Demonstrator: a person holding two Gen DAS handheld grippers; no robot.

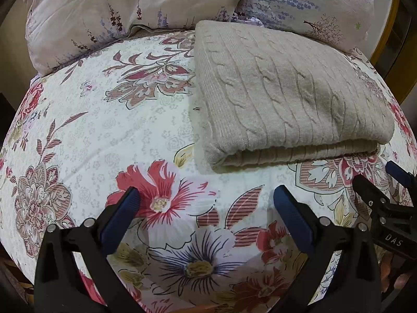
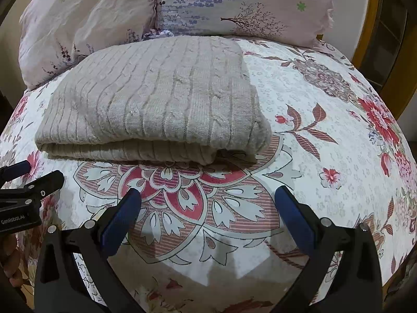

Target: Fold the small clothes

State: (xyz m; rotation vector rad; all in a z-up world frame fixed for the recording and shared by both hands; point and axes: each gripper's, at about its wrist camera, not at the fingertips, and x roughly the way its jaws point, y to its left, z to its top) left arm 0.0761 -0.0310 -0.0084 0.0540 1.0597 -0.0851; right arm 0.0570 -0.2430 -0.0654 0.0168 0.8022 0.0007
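A beige cable-knit sweater (image 1: 284,96) lies folded into a rectangle on the flowered bedspread (image 1: 135,135). It also shows in the right wrist view (image 2: 156,99), its folded edge facing me. My left gripper (image 1: 206,198) is open and empty, above the bedspread, short of the sweater's near left corner. My right gripper (image 2: 207,198) is open and empty, just in front of the sweater's near edge. Each gripper shows at the edge of the other's view: the right one (image 1: 385,182), the left one (image 2: 36,177).
Two pale flowered pillows (image 1: 125,7) (image 2: 234,2) lie behind the sweater at the head of the bed. A yellow wooden frame (image 2: 375,26) stands at the far right. Bedspread spreads to the left of the sweater (image 1: 78,130) and to its right (image 2: 325,130).
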